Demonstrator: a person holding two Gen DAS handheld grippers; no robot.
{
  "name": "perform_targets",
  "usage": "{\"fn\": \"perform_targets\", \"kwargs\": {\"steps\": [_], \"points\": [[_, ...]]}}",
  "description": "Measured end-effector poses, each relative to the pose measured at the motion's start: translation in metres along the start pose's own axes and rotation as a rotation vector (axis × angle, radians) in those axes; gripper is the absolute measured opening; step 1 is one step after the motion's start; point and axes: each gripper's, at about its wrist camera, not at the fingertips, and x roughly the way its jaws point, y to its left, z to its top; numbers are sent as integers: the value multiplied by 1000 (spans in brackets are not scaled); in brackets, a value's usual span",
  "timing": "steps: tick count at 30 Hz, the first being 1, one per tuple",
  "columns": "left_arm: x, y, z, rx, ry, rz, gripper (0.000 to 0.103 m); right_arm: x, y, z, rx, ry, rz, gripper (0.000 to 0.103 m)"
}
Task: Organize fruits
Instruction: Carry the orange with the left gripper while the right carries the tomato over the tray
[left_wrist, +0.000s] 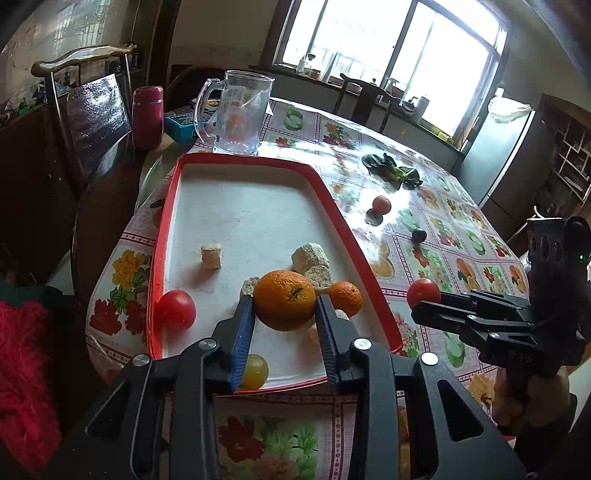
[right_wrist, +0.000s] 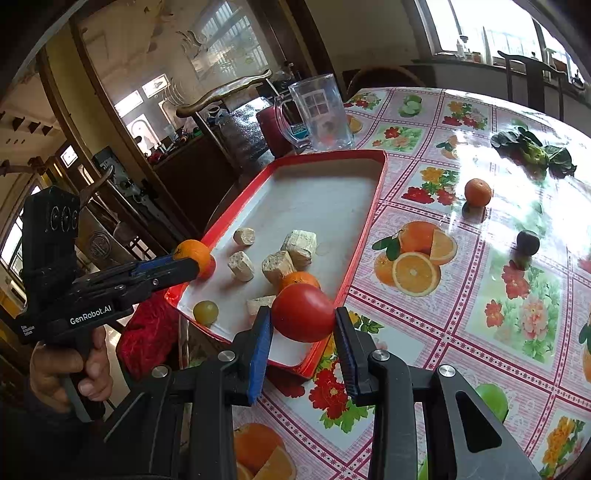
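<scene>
Over the red-rimmed tray (left_wrist: 164, 236) at the near edge of the desk (right_wrist: 461, 325), the left gripper (left_wrist: 284, 306) has its jaws closed on a large orange (left_wrist: 285, 304), pads pressed to either side of the fruit. Just beside it, the right gripper (right_wrist: 303, 314) holds a red tomato (right_wrist: 303, 312) the same way, above the tray's near right corner. Inside the tray lie another tomato (left_wrist: 176, 309) against the left rim, a smaller orange (left_wrist: 347, 297) near the right rim, a yellow-green grape (left_wrist: 255, 371) by the front rim, and several pale, crumbly blocks (left_wrist: 211, 256) scattered across the white floor. Farther out on the fruit-patterned oilcloth sit a small orange (right_wrist: 477, 192), a dark plum (right_wrist: 527, 242) and a bunch of dark leafy greens (right_wrist: 535, 151), all well apart from the tray. Behind the tray stands a clear glass mug (left_wrist: 240, 110), with a maroon flask (left_wrist: 147, 116) to its left. A hand (right_wrist: 70, 369) grips the left tool's handle in the right wrist view.
</scene>
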Motion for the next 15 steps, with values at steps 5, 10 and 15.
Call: {"fn": "perform_targets", "kwargs": {"steps": [5,10,15], "points": [[0,4,0,-7,4,6,31,5,-2,0,11,3,6,34],[2,8,1,-11,5,10,31,9,0,3,11,8,10,34],[3,12,3,-20,6,14,31,10,1,9,8,4,10,34]]}}
